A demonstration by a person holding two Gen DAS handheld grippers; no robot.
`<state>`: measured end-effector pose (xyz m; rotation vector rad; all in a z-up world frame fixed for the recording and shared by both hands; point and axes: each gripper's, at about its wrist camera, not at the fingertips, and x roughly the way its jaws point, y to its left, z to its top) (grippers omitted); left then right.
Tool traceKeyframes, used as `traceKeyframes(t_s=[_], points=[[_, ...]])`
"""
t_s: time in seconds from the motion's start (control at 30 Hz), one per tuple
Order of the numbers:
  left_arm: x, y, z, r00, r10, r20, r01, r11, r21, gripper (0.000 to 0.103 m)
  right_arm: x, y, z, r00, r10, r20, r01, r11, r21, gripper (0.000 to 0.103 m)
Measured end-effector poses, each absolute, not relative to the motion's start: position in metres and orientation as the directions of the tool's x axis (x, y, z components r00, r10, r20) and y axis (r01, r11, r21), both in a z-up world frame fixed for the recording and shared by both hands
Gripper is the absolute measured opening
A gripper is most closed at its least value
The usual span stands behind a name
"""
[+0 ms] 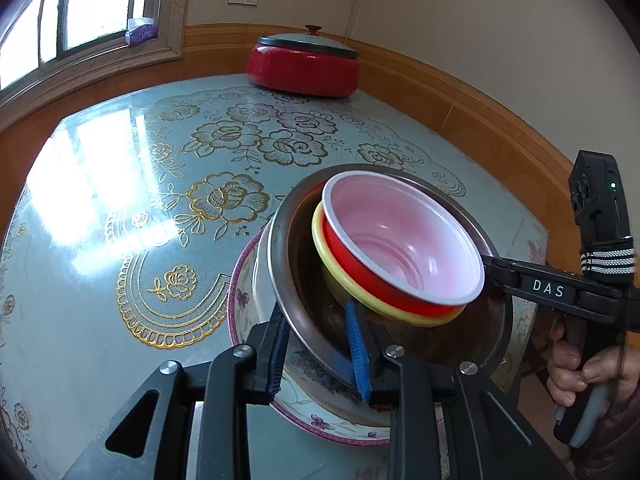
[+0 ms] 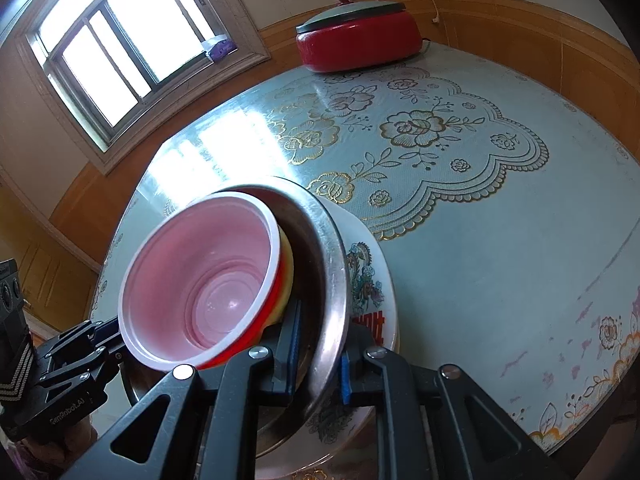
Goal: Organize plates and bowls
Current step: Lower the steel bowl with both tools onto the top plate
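bowls sit nested on the worktop (image 1: 92,208): a red plastic bowl (image 1: 400,240) with a white rim and pink inside rests in a yellow bowl (image 1: 340,276), both tilted inside a steel bowl (image 1: 288,280), which stands on a floral plate (image 1: 244,300). the left hand-held gripper (image 1: 318,350) has its blue pads (image 1: 356,344) either side of the steel bowl's rim; whether they press on it i cannot tell. the right hand-held gripper (image 2: 318,354) straddles the opposite rim with its pads close against the steel wall. a red lidded pot (image 1: 302,64) stands well apart at the far edge, near the window (image 1: 60,20).
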<state>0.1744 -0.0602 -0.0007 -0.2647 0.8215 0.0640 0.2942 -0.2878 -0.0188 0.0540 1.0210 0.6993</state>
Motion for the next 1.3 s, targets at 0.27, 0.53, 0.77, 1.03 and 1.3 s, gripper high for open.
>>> traceKeyframes(t_s=[0.27,0.53,0.77,1.03,1.3], points=[[0.165,-0.059,0.005,0.702,-0.056,-0.710,-0.149,0.964,-0.222,0.031,0.301,-0.314,-0.006,0.353,0.647,-0.676,-0.458,0.750,0.478,0.022],[0.147,-0.036,0.013,0.732,-0.030,-0.680,-0.202,0.945,-0.258,0.033,0.328,-0.337,-0.016,0.386,0.675,-0.629,-0.289,0.736,0.612,0.028],[0.139,-0.006,0.004,0.716,0.031,-0.698,-0.313,0.908,-0.280,0.033,0.344,-0.337,-0.030,0.365,0.683,-0.632,-0.217,0.723,0.656,0.028],[0.141,-0.008,-0.006,0.686,0.039,-0.727,-0.319,0.914,-0.252,0.033,0.351,-0.335,-0.047,0.338,0.698,-0.631,-0.164,0.704,0.691,0.029],[0.146,-0.009,-0.016,0.661,0.025,-0.750,-0.333,0.906,-0.263,0.033,0.355,-0.334,-0.057,0.323,0.717,-0.618,-0.115,0.677,0.727,0.031]])
